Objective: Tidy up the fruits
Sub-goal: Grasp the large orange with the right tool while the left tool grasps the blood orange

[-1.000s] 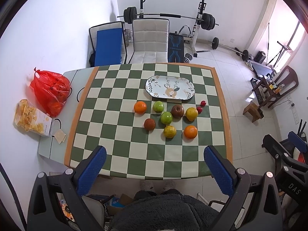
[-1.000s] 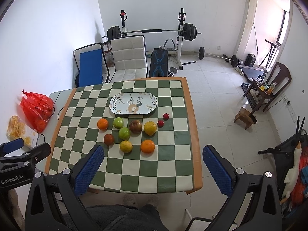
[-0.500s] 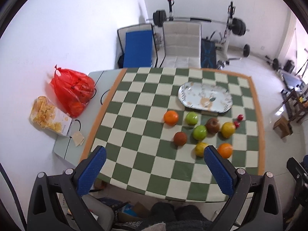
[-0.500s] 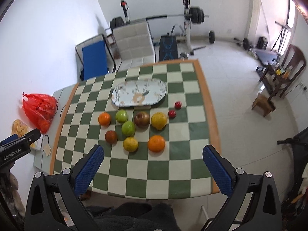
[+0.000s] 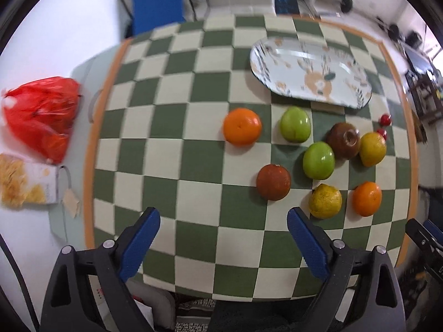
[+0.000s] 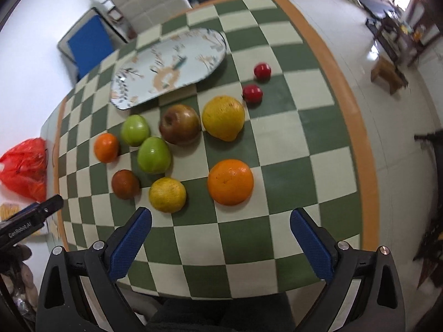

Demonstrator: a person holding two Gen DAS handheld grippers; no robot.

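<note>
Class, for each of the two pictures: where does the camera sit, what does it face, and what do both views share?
Left wrist: on the open left gripper, above the table's near-left, facing fruit and plate.
Right wrist: on the open right gripper, facing the near orange; the left gripper shows at its left edge.
Shared: plate, fruit, red bag.

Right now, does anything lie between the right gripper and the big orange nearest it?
Nothing: in the right wrist view only bare checkered cloth separates the open right gripper from the orange.

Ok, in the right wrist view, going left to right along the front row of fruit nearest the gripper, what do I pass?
Dark reddish-brown fruit → yellow citrus → big orange.
</note>
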